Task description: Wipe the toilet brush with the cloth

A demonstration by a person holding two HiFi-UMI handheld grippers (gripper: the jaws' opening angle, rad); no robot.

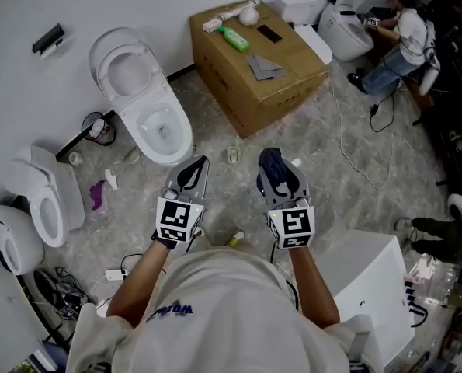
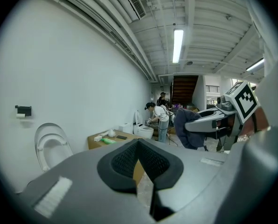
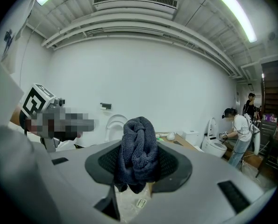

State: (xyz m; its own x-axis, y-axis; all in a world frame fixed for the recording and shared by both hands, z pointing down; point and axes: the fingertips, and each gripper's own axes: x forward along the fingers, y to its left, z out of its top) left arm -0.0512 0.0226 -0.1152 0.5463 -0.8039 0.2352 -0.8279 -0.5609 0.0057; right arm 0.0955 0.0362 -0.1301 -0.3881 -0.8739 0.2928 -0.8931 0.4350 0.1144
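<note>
My right gripper [image 1: 272, 164] is shut on a bunched dark blue knitted cloth [image 1: 270, 158], which sticks up between its pads; the right gripper view shows the cloth [image 3: 139, 146] filling the jaws of that gripper [image 3: 139, 164]. My left gripper [image 1: 192, 171] is beside it at the same height, shut with nothing in it, and its pads [image 2: 122, 160] meet at the tip. Both are held above the marble floor. A white round-headed item with a handle [image 1: 246, 12] lies on the cardboard box [image 1: 285, 92]. I cannot tell whether it is the brush.
An open white toilet [image 1: 149, 107] stands ahead on the left, with more toilets [image 1: 44, 200] at the far left. The box top also holds a green bottle [image 1: 234, 39] and a grey rag [image 1: 263, 68]. A white cabinet [image 1: 370, 278] is at my right. A person [image 1: 397, 41] crouches at the far right.
</note>
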